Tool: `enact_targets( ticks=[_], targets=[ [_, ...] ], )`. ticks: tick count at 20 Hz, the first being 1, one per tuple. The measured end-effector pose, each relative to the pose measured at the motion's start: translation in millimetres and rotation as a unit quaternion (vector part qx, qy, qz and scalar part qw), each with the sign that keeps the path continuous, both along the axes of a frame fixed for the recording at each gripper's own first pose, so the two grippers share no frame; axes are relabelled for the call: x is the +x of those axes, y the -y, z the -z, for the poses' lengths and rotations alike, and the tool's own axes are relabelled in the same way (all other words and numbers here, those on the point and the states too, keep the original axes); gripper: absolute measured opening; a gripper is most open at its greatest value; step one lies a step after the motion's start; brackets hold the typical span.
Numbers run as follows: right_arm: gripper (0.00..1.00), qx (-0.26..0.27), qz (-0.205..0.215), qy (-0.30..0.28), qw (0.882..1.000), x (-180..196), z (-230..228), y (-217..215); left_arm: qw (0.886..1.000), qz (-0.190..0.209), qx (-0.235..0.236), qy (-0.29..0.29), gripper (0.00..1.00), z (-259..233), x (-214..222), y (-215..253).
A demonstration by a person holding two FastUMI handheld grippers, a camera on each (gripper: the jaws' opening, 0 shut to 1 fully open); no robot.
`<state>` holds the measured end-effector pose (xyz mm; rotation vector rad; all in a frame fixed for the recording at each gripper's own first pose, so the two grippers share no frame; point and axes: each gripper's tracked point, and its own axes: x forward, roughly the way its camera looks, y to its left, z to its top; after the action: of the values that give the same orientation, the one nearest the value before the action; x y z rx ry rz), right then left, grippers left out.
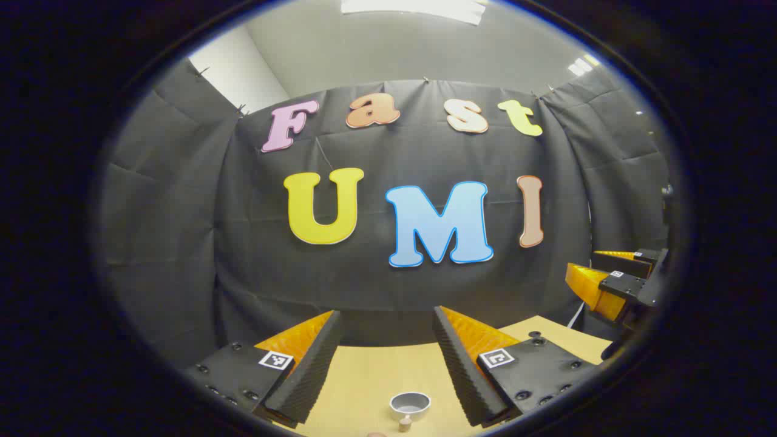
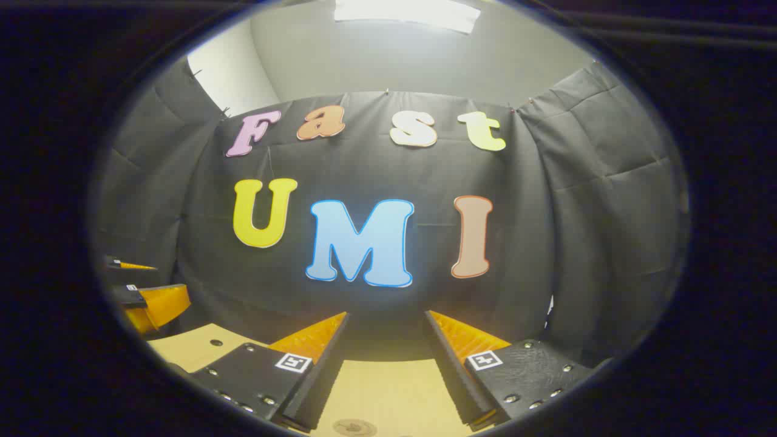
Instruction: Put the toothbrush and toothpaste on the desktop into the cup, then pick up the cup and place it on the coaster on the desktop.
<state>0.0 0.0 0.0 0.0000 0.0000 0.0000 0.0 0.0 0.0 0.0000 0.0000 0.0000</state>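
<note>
**Both grippers held high and empty, with nothing yet picked up**

In the left gripper view, the left gripper [image 1: 385, 358] sits at the bottom centre of the frame, its jaws spread wide with nothing between them. It is raised above the desktop [image 1: 364, 382] and aimed mostly at the booth's wall. Low in the frame, between the two fingers, stands the cup [image 1: 410, 403], upright and open-mouthed, apart from both fingers. Just below it, at the bottom edge, a small pale object [image 1: 405, 423] stands on the desktop; it is too small and too cropped to name. At the right edge of this view, the right gripper [image 1: 598, 276] hangs in the air above the desktop's far corner.

In the right gripper view, the right gripper [image 2: 385, 346] is likewise at the bottom centre with jaws spread and empty. On the desktop at the very bottom of the frame, between its fingers, lies a flat round disc, probably the coaster [image 2: 355, 428]. The left gripper [image 2: 149, 300] appears at the lower left edge.

The toothbrush and toothpaste cannot be made out in either view, so their place cannot be told. Judging by the empty jaws, the task looks to be at its first step. The next move calls for tilting a gripper downward to find the toothbrush or toothpaste, then lowering open jaws around it before closing.
</note>
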Motion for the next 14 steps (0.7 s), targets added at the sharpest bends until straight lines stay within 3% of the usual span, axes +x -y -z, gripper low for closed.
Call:
enact_targets(
  ticks=[3, 5, 14],
  targets=[
    [0.78, 0.011, -0.009, -0.013, 1.000, 7, 7, -6, 1.000, 0.006, 0.003, -0.007, 0.98, 3, 10, 11],
    [0.78, 0.011, -0.010, -0.022, 1.000, 6, 11, -5, 1.000, 0.015, 0.003, -0.015, 0.93, 7, 14, 17],
    [0.78, 0.004, -0.020, -0.048, 0.999, 9, 22, -7, 0.999, 0.013, -0.012, -0.037, 0.93, 18, 14, 17]
  ],
)
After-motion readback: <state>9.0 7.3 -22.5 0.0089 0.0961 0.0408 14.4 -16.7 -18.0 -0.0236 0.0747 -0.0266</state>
